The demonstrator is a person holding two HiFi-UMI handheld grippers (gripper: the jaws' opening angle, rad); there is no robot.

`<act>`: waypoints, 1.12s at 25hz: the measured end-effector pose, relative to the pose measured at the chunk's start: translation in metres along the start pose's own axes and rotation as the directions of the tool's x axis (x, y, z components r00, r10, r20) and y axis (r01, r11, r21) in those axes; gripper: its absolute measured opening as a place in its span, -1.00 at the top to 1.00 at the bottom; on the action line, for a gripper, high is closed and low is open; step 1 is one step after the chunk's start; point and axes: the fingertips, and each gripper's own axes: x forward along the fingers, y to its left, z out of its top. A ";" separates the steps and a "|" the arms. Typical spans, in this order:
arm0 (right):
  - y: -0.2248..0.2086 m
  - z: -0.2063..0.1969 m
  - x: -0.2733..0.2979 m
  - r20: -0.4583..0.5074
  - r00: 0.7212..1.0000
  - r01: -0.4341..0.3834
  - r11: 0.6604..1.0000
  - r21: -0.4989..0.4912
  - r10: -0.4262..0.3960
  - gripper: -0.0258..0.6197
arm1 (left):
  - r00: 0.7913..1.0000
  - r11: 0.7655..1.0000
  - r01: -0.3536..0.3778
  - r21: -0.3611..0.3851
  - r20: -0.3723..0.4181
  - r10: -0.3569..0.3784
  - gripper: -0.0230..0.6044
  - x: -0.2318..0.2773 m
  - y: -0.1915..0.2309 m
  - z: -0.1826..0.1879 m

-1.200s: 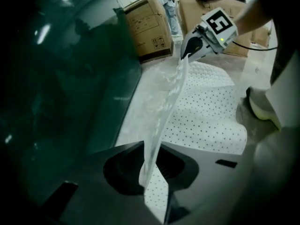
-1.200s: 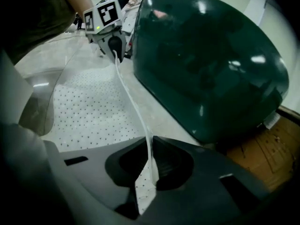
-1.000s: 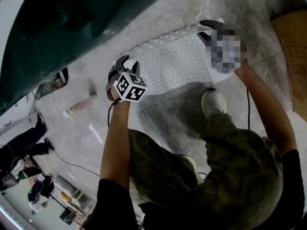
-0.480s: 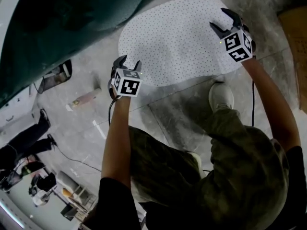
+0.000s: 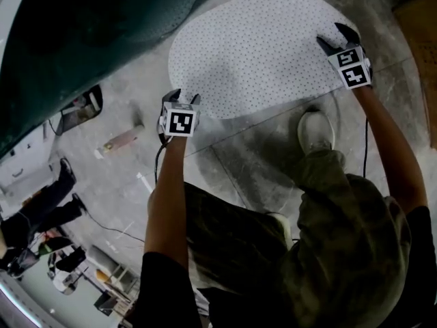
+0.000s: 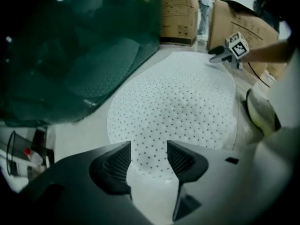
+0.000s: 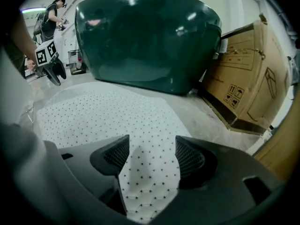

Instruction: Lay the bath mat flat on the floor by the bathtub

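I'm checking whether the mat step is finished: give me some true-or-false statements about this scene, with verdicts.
The white dotted oval bath mat lies spread on the grey floor. True.
A dark green bathtub stands beside it. True.
Both grippers clamp the mat. False: the left gripper and right gripper have just opened; the mat's edge sits between parted jaws, unpressed.
The boxes near the tub are blue plastic. False: they are brown cardboard boxes.
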 end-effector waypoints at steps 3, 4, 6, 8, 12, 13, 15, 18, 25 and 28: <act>-0.018 -0.015 -0.007 -0.015 1.000 0.022 0.999 0.038 -0.022 -0.02 | 0.998 0.966 0.059 -0.253 0.044 -0.050 0.15 0.004 -0.015 -0.003; -0.026 -0.020 -0.010 -0.020 0.999 0.031 0.998 0.052 -0.030 -0.02 | 0.996 0.945 0.080 -0.317 0.061 -0.064 0.13 0.006 -0.023 -0.002; -0.042 -0.030 -0.015 -0.035 0.998 0.054 0.995 0.080 -0.051 -0.02 | 0.994 0.928 0.100 -0.358 0.068 -0.081 0.07 0.010 -0.037 -0.002; -0.053 -0.040 -0.021 -0.053 0.996 0.076 0.991 0.113 -0.071 -0.02 | 0.995 0.948 0.093 -0.305 0.050 -0.081 0.07 0.014 -0.044 -0.009; -0.059 -0.046 -0.024 -0.039 0.997 0.073 0.984 0.163 -0.067 -0.02 | 0.998 0.942 0.068 -0.330 0.036 -0.059 0.01 0.017 -0.035 -0.030; -0.052 -0.042 -0.024 -0.020 0.999 0.045 0.986 0.162 -0.043 -0.02 | 0.997 0.927 0.072 -0.369 0.034 -0.063 0.01 0.018 -0.034 -0.035; -0.033 -0.036 -0.024 0.010 1.000 -0.013 0.989 0.149 0.012 -0.02 | 0.997 0.900 0.081 -0.428 0.020 -0.080 0.01 0.020 -0.037 -0.044; 0.000 -0.025 -0.024 0.043 0.997 -0.075 0.990 0.120 0.071 -0.02 | 0.997 0.858 0.081 -0.507 0.025 -0.079 -0.02 0.022 -0.041 -0.048; 0.191 0.012 -0.059 0.060 0.895 -0.403 0.857 -0.322 0.443 -0.02 | 0.980 0.784 0.198 -0.588 0.126 -0.153 -0.02 0.016 -0.071 -0.020; 0.259 0.009 -0.066 -0.043 0.881 -0.368 0.625 -0.688 0.471 0.07 | 0.978 0.844 0.209 -0.494 0.094 -0.186 -0.02 0.017 -0.089 -0.021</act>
